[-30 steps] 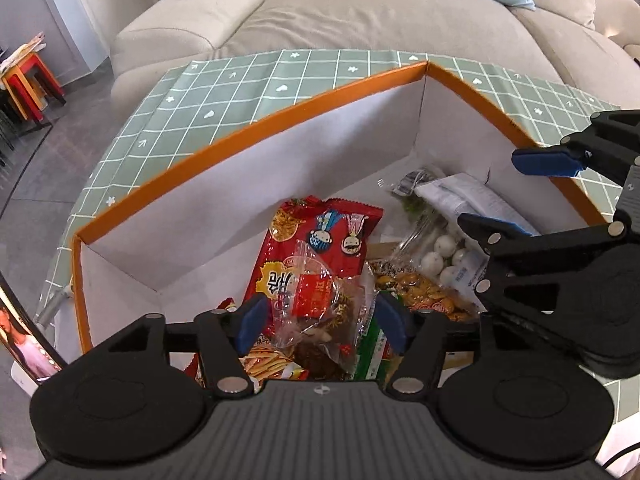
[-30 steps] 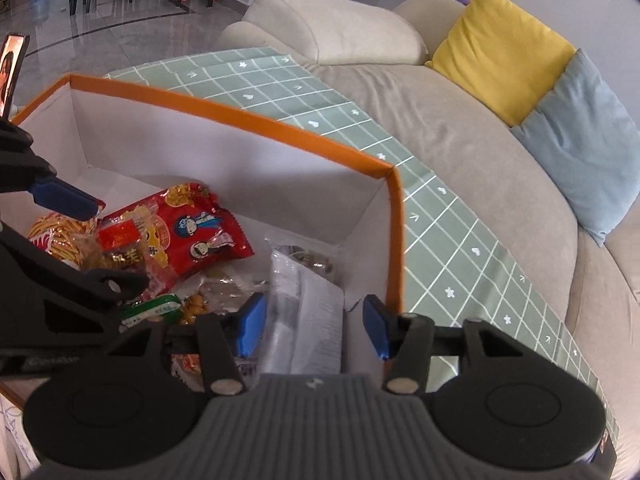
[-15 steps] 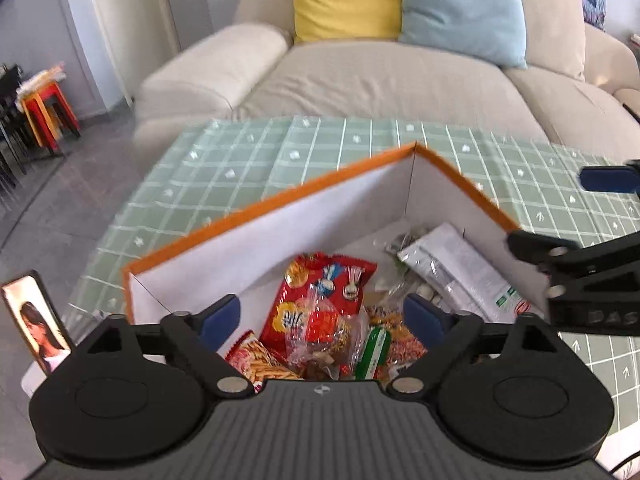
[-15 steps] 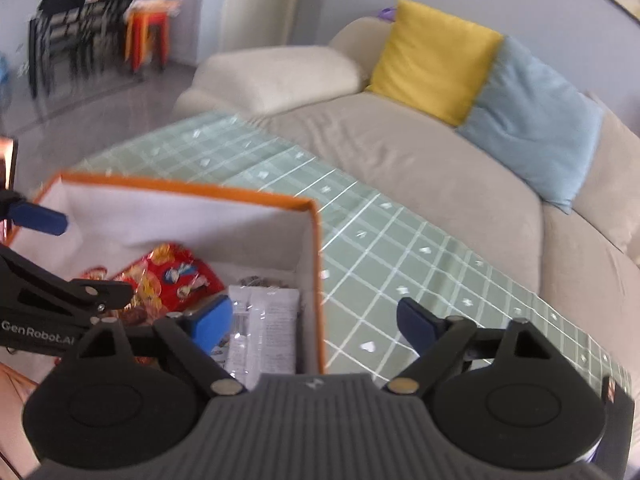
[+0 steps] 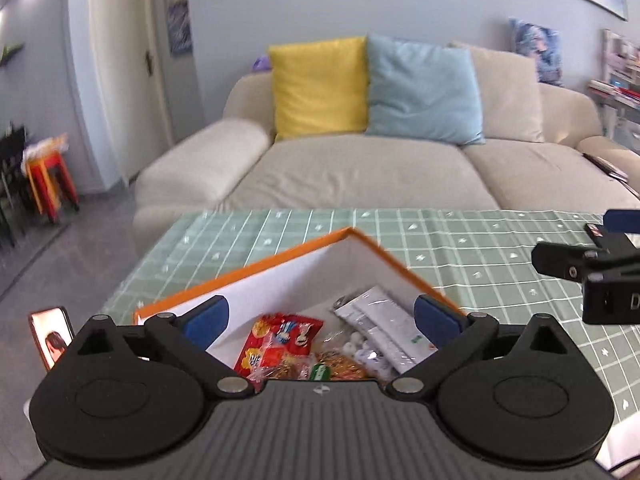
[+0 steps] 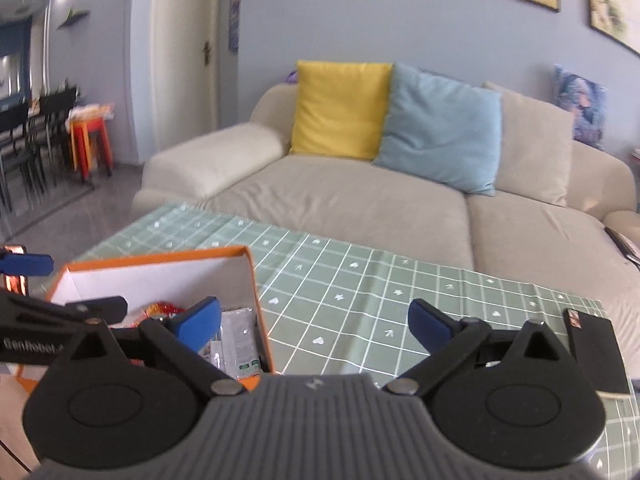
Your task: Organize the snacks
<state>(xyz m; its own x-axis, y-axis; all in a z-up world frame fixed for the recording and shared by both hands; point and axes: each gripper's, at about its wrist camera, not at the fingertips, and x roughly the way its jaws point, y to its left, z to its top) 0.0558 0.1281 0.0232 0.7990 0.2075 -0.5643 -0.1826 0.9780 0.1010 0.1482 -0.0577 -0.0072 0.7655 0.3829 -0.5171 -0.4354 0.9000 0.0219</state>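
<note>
Box: an orange-rimmed box [image 5: 256, 270] with white inner walls sits on the green checked tablecloth [image 5: 480, 248]; I place everything else relative to this box.
Snacks: all the packets I see lie inside the box, on its floor.
Red packet: a red snack bag [image 5: 276, 340] lies in the middle of the box, at its near side.
White packet: a long white wrapper [image 5: 384, 328] lies inside the box along its right wall, just beside the red bag.
Small items: a clear bag of small white balls [image 5: 360, 350] and some orange-brown snacks [image 5: 340, 364] sit in the box between the red bag and the white wrapper; what they are I cannot tell.
My left gripper: my left gripper [image 5: 320, 316] hangs above the near edge of the box, jaws spread wide and released; they have just been opening, nothing between them.
My right gripper: my right gripper [image 6: 314, 322] is to the right of the box, over the cloth beside its right wall; its fingers have just been opening too and stand wide, empty.
Phone: a phone [image 5: 52, 336] with a lit screen stands left of the box.
Black card: a dark flat object [image 6: 596, 354] lies on the cloth well right of the box.
Sofa: a beige sofa [image 5: 360, 176] stands beyond the box, with a yellow cushion [image 5: 318, 86] and a blue cushion [image 5: 424, 88].
</note>
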